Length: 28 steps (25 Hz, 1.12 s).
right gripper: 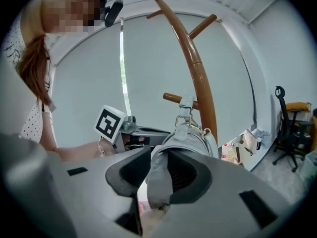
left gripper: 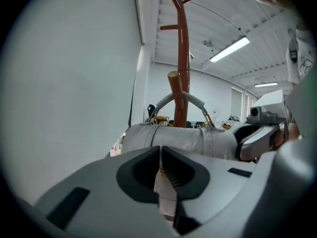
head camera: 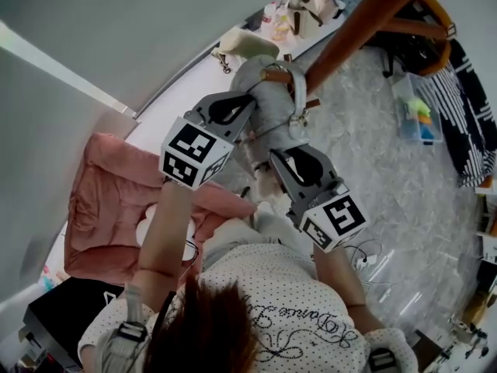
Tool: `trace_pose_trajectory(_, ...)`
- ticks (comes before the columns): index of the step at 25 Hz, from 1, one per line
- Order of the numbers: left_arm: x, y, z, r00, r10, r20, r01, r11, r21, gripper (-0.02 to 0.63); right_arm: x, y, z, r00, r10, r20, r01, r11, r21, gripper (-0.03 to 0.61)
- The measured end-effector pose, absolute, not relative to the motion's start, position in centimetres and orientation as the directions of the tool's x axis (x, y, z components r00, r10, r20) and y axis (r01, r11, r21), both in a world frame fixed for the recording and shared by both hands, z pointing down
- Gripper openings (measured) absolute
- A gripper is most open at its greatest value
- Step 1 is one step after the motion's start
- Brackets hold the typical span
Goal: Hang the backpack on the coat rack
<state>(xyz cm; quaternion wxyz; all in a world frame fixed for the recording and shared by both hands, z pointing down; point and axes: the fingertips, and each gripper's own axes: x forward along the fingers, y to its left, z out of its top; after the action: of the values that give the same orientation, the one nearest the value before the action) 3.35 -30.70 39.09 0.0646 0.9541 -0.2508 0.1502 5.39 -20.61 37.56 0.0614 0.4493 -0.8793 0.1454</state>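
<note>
Closest to the head camera is the person's white dotted shirt (head camera: 264,301), and beyond it both arms reach out to the tall brown wooden coat rack (head camera: 365,22). The soft grey fabric backpack (head camera: 268,103) is held up against the rack's pole, between the two grippers, probably so that its weight is carried by the person while the loop finds its place. The left claw (left gripper: 160,155) is closed tight on a thin fold of the bag with zipper teeth in it. The right claw (right gripper: 159,162) is clamped on a thicker grey fold or strap, which keeps its jaws partly apart. The grey carrying handle (left gripper: 195,99) arches around the short wooden peg (left gripper: 175,88), so the hanging seems almost done. I cannot tell if the peg already bears the load.
</note>
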Motion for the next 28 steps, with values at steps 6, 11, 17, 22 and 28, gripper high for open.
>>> trace_pose_trajectory(6, 2.7, -30.1, 40.0, 0.818, -0.468, 0.334, -0.513, -0.856, 0.057, 0.018, 5.4, -20.7, 38.0, -0.591, -0.775, 0.224, -0.805, 0.547, -0.231, 0.121)
trace_pose_trajectory(11, 2.3, -29.6, 40.6, 0.807, -0.478, 0.346, -0.530, -0.845, 0.067, 0.019, 5.5, -20.9, 38.2, -0.589, -0.778, 0.220, -0.806, 0.546, -0.230, 0.120)
trace_pose_trajectory(17, 1.3, -28.5, 41.0, 0.784, -0.504, 0.363, -0.560, -0.826, 0.062, 0.020, 5.7, -20.5, 38.0, -0.593, -0.777, 0.210, -0.804, 0.555, -0.215, 0.113)
trace_pose_trajectory(22, 0.6, -27.9, 40.5, 0.761, -0.540, 0.360, -0.594, -0.802, 0.051, 0.020, 6.4, -20.1, 37.5, -0.596, -0.779, 0.197, -0.801, 0.558, -0.217, 0.104)
trace_pose_trajectory(28, 0.0, -27.1, 40.1, 0.736, -0.580, 0.350, -0.631, -0.775, 0.043, 0.020, 6.7, -19.3, 37.2, -0.619, -0.764, 0.182, -0.783, 0.584, -0.215, 0.100)
